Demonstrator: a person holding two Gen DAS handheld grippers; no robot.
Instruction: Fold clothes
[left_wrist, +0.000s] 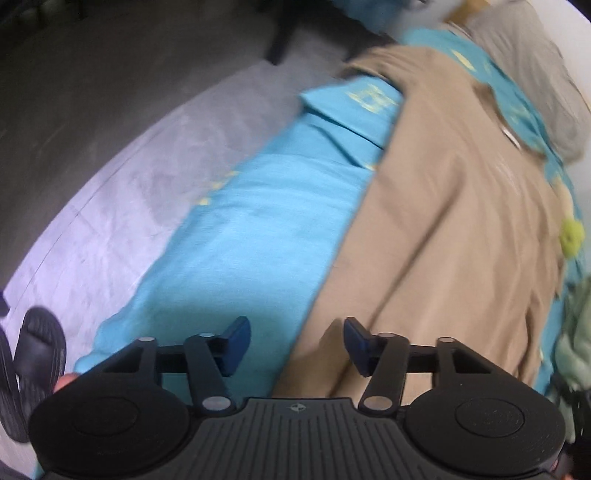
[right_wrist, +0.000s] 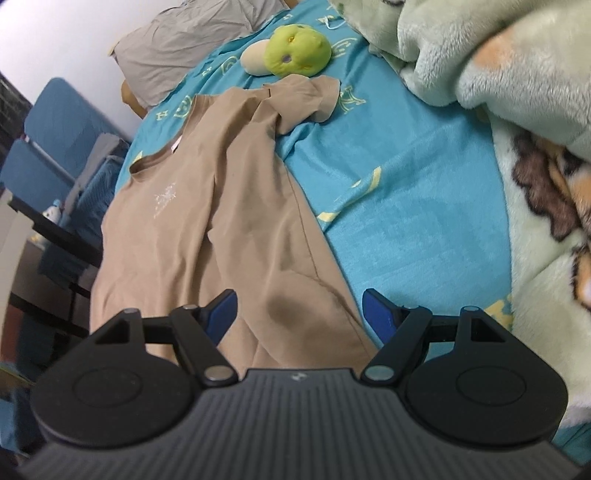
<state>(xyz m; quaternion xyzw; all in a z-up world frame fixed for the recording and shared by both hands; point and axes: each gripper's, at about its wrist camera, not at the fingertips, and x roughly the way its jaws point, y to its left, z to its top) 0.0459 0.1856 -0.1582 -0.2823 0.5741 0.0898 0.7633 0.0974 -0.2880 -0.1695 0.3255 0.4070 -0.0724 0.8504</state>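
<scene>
**Me:** 2 tongs, neither holding anything. My left gripper (left_wrist: 297, 341) has its jaws about half apart, right over the shirt's side edge where tan meets blue; nothing sits between the pads. My right gripper (right_wrist: 299, 314) is spread wider above the hem end, pads clear of the cloth.

**Helper:** Where's the shirt lying?

**Me:** The tan T-shirt (right_wrist: 207, 206) is spread face up on the blue bedsheet (right_wrist: 406, 206), neckline toward the grey pillow (right_wrist: 184, 40). 1 sleeve is crumpled near the green plush toy (right_wrist: 295, 50), and the fleece blanket (right_wrist: 498, 55) is heaped well to the right.

**Helper:** How will it handle?

**Me:** Light and limp, I'd judge. It already shows ripples, so it should drape and sag from wherever I pinch it. Thin knit may slip unless the pads bite a real fold of fabric.

**Helper:** So where do you take hold?

**Me:** At the bottom corners of the hem, 1 per tong, keeping the sheet out of the pinch.
</scene>
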